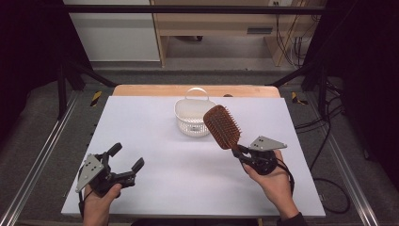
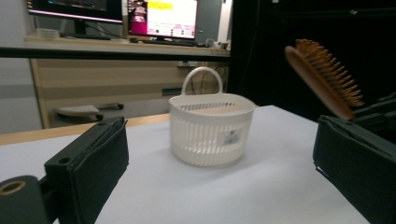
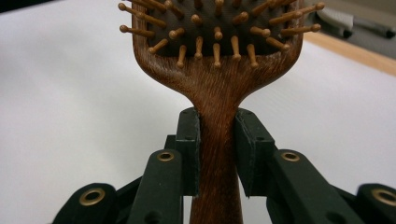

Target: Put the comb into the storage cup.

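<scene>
2 tongs: right [image 3: 218, 154] clamps hairbrush [image 1: 222, 126] beside basket [image 1: 192, 118].

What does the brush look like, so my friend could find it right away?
Start at the white table and find the small white basket near its far edge. Just right of it, the right tool grips a brown wooden hairbrush by its handle, lifted off the table. It is the only brown, bristly thing there.
</scene>
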Demonstrator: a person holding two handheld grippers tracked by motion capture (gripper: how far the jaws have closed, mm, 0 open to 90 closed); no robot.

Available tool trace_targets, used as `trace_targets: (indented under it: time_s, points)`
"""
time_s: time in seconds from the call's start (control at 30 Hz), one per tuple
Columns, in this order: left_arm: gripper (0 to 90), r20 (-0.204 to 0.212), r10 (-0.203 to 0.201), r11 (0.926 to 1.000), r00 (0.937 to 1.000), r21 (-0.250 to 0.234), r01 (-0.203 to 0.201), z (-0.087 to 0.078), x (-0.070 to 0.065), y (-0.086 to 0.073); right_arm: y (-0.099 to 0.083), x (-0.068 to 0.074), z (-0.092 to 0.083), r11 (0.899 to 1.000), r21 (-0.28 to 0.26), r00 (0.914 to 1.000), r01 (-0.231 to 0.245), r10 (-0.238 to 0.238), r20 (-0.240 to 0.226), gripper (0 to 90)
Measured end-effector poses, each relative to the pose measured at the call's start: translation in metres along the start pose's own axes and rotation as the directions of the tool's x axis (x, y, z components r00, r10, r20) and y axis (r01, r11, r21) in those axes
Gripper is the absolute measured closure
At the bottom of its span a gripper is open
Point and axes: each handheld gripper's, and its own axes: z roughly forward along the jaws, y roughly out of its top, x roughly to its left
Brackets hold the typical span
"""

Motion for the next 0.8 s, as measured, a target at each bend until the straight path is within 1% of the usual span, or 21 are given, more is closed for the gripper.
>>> trace_targets:
  time_s: [0.07,0.13,0.17,0.2,0.27,0.3,0.37,0.4,0.43,0.47,0.53,0.57,0.63,0.67,0.73,0.8]
  points:
    - [3.5,0.033,-0.003,1.0000,0.9994,0.007,0.002,0.008,-0.009,0.008,0.000,0.004,0.004,0.999,-0.037,1.0000,-0.005,0.005,-0.005,72.9]
    - [3.6,0.069,-0.007,1.0000,0.9976,0.006,0.007,0.017,-0.019,0.016,-0.002,0.010,0.008,0.997,-0.079,0.9998,-0.013,0.012,-0.018,72.9]
    - [3.6,0.092,-0.006,0.9999,0.9957,0.011,0.005,0.023,-0.027,0.021,-0.003,0.011,0.009,0.996,-0.093,0.9998,-0.012,0.011,-0.019,72.9]
    - [3.7,0.099,-0.003,0.9999,0.9951,0.013,0.002,0.026,-0.030,0.023,-0.006,0.015,0.011,0.993,-0.119,0.9997,-0.017,0.015,-0.020,72.9]
    - [3.7,0.127,0.003,0.9997,0.9919,0.023,-0.006,0.037,-0.042,0.028,-0.008,0.018,0.013,0.989,-0.147,0.9994,-0.024,0.020,-0.026,72.9]
    - [3.9,0.133,0.001,0.9997,0.9911,0.026,-0.005,0.041,-0.045,0.029,-0.008,0.019,0.015,0.989,-0.147,0.9996,-0.017,0.013,-0.027,72.9]
    - [4.4,0.154,-0.021,0.9993,0.9878,0.033,0.016,0.052,-0.053,0.032,-0.008,0.023,0.016,0.989,-0.149,0.9998,-0.001,-0.002,-0.021,72.9]
    - [4.4,0.164,-0.017,0.9993,0.9863,0.036,0.011,0.058,-0.057,0.032,-0.008,0.025,0.017,0.987,-0.162,0.9994,-0.011,0.005,-0.034,72.9]
    - [4.4,0.169,-0.010,0.9992,0.9856,0.041,0.003,0.063,-0.061,0.033,-0.008,0.027,0.018,0.986,-0.167,0.9992,-0.012,0.005,-0.040,72.9]
    - [4.4,0.174,-0.009,0.9989,0.9848,0.046,0.000,0.068,-0.064,0.034,-0.008,0.029,0.020,0.986,-0.167,0.9993,0.000,-0.006,-0.036,72.9]
    - [4.6,0.195,-0.034,0.9985,0.9802,0.049,0.025,0.078,-0.070,0.035,-0.008,0.032,0.023,0.985,-0.171,0.9992,0.011,-0.018,-0.037,72.9]
    - [4.7,0.203,-0.035,0.9982,0.9786,0.056,0.024,0.082,-0.073,0.037,-0.009,0.034,0.023,0.984,-0.179,0.9991,0.011,-0.018,-0.038,72.9]
    - [5.6,0.207,-0.048,0.9967,0.9772,0.074,0.034,0.090,-0.079,0.040,-0.008,0.038,0.024,0.982,-0.188,0.9989,0.026,-0.032,-0.033,72.9]
    - [5.6,0.211,-0.050,0.9965,0.9761,0.077,0.034,0.093,-0.081,0.041,-0.007,0.040,0.025,0.980,-0.195,0.9987,0.032,-0.039,-0.033,72.9]
    - [5.5,0.211,-0.053,0.9964,0.9760,0.076,0.037,0.099,-0.084,0.045,-0.008,0.043,0.024,0.976,-0.215,0.9988,0.035,-0.042,-0.026,72.9]
    - [6.6,0.212,-0.077,0.9951,0.9742,0.078,0.061,0.104,-0.085,0.047,-0.007,0.046,0.023,0.971,-0.237,0.9992,0.033,-0.037,-0.016,72.9]
